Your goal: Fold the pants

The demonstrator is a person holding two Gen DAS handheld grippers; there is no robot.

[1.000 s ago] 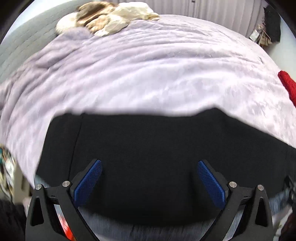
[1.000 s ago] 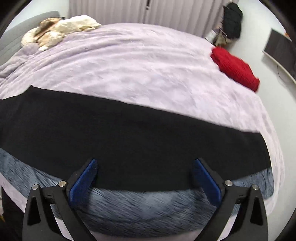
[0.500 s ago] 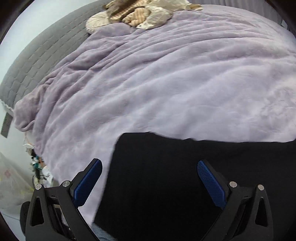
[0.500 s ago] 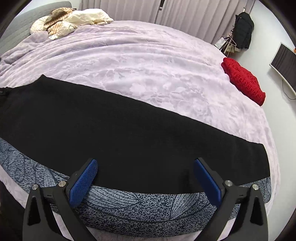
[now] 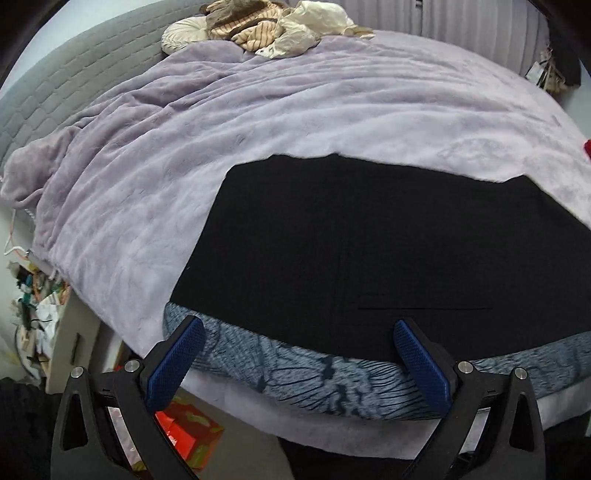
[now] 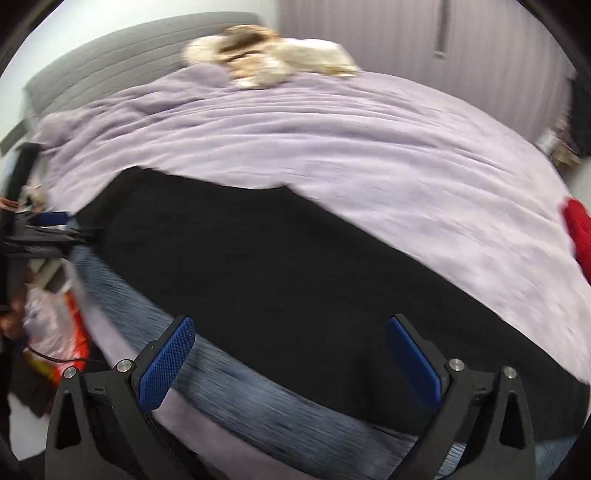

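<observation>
Black pants (image 5: 388, 251) lie flat along the near edge of a bed with a lilac blanket (image 5: 258, 122), on top of a grey patterned cloth (image 5: 332, 376). My left gripper (image 5: 295, 354) is open and empty, hovering above the near hem at the pants' left end. In the blurred right wrist view the pants (image 6: 295, 266) stretch from left to right. My right gripper (image 6: 291, 350) is open and empty above their near edge. The left gripper (image 6: 51, 225) shows at the far left there.
A pile of cream and striped clothes (image 5: 273, 29) lies at the head of the bed by the grey headboard (image 5: 74, 74). A red knit item (image 6: 580, 229) sits at the right edge. Clutter and an orange bag (image 5: 184, 435) lie on the floor left of the bed.
The left view has swung back right and pulled away, now showing the pants' left end and the patterned cloth. The right view has swung left toward the headboard and is blurred. Both grippers stay open.
</observation>
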